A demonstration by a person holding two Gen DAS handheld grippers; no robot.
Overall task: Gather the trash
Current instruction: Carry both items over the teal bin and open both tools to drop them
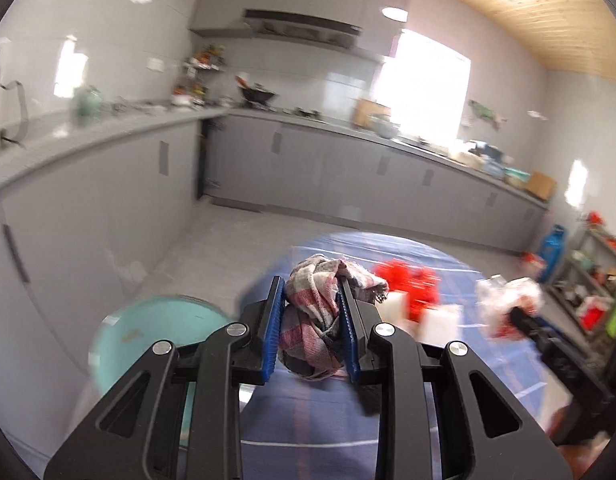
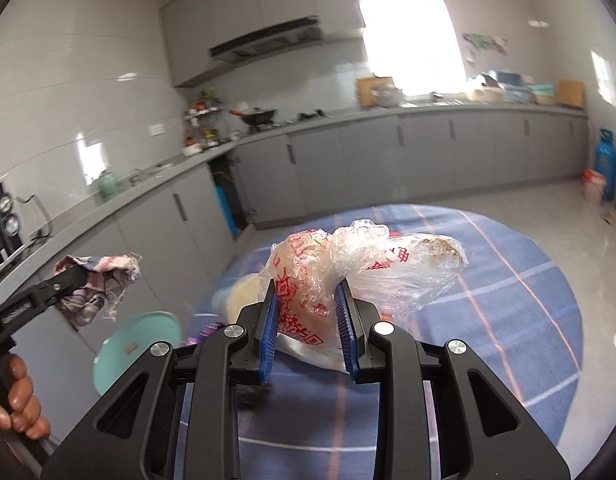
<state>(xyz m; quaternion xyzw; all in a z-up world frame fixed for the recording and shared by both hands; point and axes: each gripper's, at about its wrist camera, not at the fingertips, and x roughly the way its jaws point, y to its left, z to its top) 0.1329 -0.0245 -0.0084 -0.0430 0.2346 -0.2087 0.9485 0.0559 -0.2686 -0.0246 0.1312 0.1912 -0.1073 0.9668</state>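
- Grip check, left: my left gripper [image 1: 310,320] has its blue pads closed partway on a crumpled checked rag [image 1: 314,312], which fills the gap and bulges out above and below the jaws. It hangs clear of the table.
- Grip check, right: my right gripper [image 2: 308,326] is clamped on a clear plastic bag with red print [image 2: 348,268]; the bag's loose end balloons forward past the fingertips and shows some brownish residue inside. It too is lifted off the surface.
- Surface below: a round table with a blue striped cloth [image 2: 508,320] sits under both tools. In the left view I see red items [image 1: 406,280] and white blocks [image 1: 440,318] lying on it; blur prevents identification.
- Beside the table, lower left: a pale green round stool or lid [image 2: 135,344]; I cannot tell which.
- Far field: grey kitchen counters [image 2: 428,114], a wok [image 2: 257,116] and a bright window [image 2: 408,40].
- Step in hand, in my judgement: both pieces are picked up and in carry; disposal is not yet done.
- Next move: no bin is visible in either view, so I must locate one, keep both grips firm, and release over it. The loose bag end may snag or spill.
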